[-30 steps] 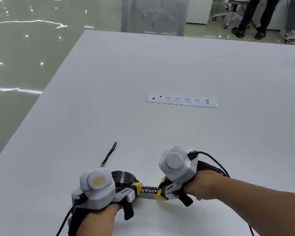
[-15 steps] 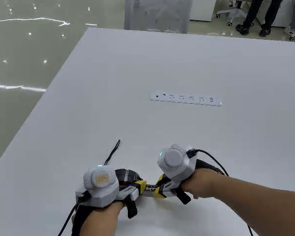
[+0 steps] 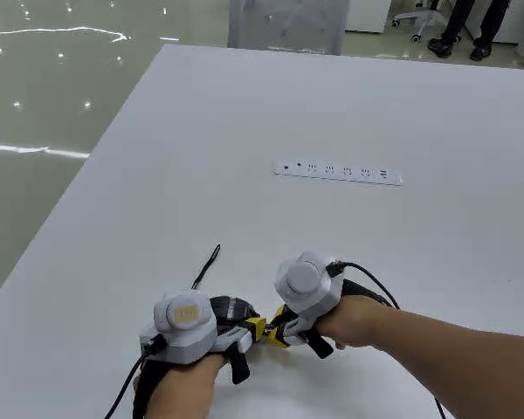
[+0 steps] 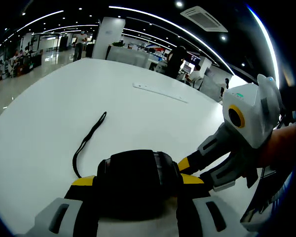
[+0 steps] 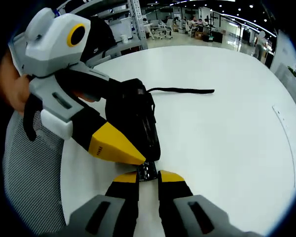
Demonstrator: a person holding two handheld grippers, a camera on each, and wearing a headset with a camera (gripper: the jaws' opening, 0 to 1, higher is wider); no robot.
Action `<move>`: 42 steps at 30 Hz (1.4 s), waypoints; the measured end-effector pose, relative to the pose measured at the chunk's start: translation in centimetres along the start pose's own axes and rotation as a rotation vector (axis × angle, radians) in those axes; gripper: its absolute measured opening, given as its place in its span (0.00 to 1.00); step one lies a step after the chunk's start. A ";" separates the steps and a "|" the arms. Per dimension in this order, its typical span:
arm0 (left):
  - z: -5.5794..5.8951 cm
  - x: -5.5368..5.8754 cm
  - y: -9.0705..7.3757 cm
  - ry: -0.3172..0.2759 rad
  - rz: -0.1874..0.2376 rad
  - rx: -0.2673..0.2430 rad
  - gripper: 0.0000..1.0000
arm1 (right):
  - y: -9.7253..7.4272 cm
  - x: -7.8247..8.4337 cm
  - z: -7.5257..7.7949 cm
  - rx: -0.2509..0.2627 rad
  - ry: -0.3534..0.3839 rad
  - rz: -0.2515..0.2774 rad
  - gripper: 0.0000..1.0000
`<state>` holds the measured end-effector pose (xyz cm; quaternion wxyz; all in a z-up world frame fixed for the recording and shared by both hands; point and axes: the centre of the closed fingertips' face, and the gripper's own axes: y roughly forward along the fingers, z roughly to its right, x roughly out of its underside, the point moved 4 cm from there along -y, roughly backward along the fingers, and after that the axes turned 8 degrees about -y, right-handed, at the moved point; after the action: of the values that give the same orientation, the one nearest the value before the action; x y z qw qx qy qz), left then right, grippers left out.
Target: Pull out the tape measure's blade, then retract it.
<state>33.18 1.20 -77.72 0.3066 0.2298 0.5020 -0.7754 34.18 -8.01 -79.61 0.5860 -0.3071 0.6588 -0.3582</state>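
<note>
A black tape measure (image 3: 230, 309) rests on the white table (image 3: 244, 157), and my left gripper (image 3: 237, 328) is shut on its case. In the left gripper view the case (image 4: 135, 170) sits between the yellow-tipped jaws. My right gripper (image 3: 276, 333) is shut on the end of the blade (image 5: 147, 171), only a short stub of which shows outside the case (image 5: 135, 116). The two grippers almost touch. The tape's black wrist strap (image 3: 206, 267) trails away across the table.
A white power strip (image 3: 337, 172) lies flat near the table's middle, well beyond the grippers. The table's left edge (image 3: 65, 196) drops to a glossy floor. A chair (image 3: 286, 24) and people's legs stand past the far edge.
The right gripper has closed in on the case and the exposed blade has shortened to a stub. The head camera has tilted a little, shifting the whole scene.
</note>
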 end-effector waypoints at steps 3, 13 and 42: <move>0.0 0.0 0.0 0.000 0.000 0.000 0.60 | 0.0 0.0 0.0 0.000 0.000 0.000 0.13; 0.0 0.0 0.0 -0.002 0.001 0.004 0.60 | 0.6 -0.7 0.1 -0.005 -0.036 -0.007 0.13; 0.6 -1.4 -0.9 0.153 0.031 0.138 0.78 | 0.0 -0.8 -0.5 0.046 -0.075 0.010 0.21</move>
<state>33.53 1.28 -75.99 0.2628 0.3166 0.4655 -0.7836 33.78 -7.34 -79.15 0.6190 -0.3035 0.6292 -0.3589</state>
